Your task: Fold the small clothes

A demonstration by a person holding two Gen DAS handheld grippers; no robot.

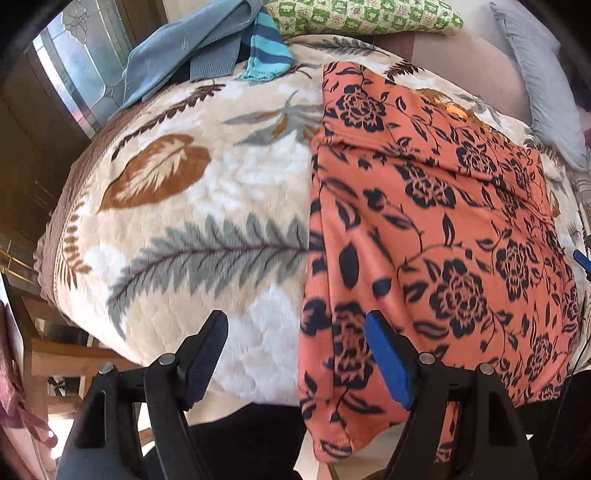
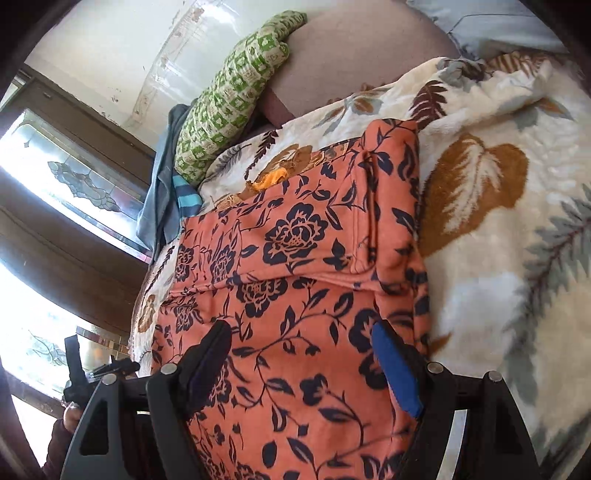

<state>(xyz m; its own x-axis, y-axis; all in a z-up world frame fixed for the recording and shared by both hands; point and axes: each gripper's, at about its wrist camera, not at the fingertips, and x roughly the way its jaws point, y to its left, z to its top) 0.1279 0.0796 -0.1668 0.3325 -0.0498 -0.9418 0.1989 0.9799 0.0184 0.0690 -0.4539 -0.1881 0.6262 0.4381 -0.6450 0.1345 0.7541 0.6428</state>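
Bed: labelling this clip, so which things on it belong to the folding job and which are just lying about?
Job:
orange floral garment, spread on the blanket
left gripper, open
right gripper, open

Lying about:
leaf blanket
green pillow
grey-blue clothes and striped piece at the far edge; possibly next to fold

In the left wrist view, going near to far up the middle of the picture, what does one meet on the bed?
Left gripper, jaws open → orange floral garment on the leaf-print blanket → striped blue knit piece → green checked pillow.
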